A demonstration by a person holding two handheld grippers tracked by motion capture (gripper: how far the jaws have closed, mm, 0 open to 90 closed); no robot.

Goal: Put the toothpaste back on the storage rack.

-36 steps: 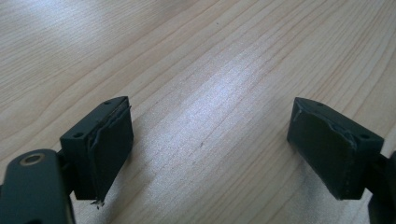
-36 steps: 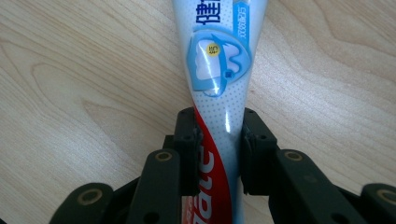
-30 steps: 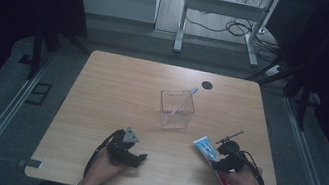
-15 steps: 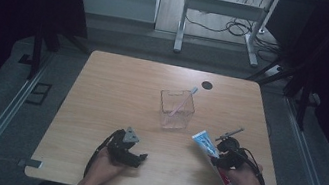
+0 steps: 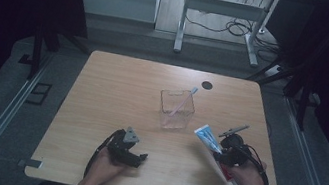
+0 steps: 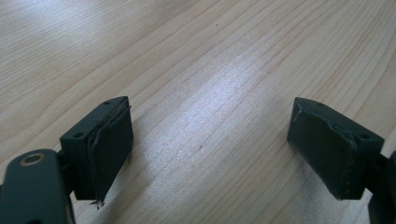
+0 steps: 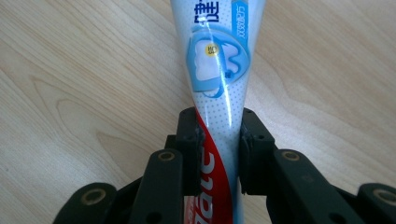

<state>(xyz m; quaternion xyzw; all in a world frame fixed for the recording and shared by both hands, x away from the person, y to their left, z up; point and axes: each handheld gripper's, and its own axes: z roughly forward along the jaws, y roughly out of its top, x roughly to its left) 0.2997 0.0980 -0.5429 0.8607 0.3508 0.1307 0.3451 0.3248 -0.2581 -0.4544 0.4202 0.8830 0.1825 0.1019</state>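
High view is showing my right gripper clamping a toothpaste tube near the front right of the table, the tube's flat end angling up toward the clear box. Right gripper view is showing both jaws pressing the tube's narrow part, with its wide end reaching away over the wood. I am holding my left gripper to the front left of the box, well apart from it, jaws spread wide over bare wood. A pink toothbrush is leaning inside the box, its head sticking out past the far rim.
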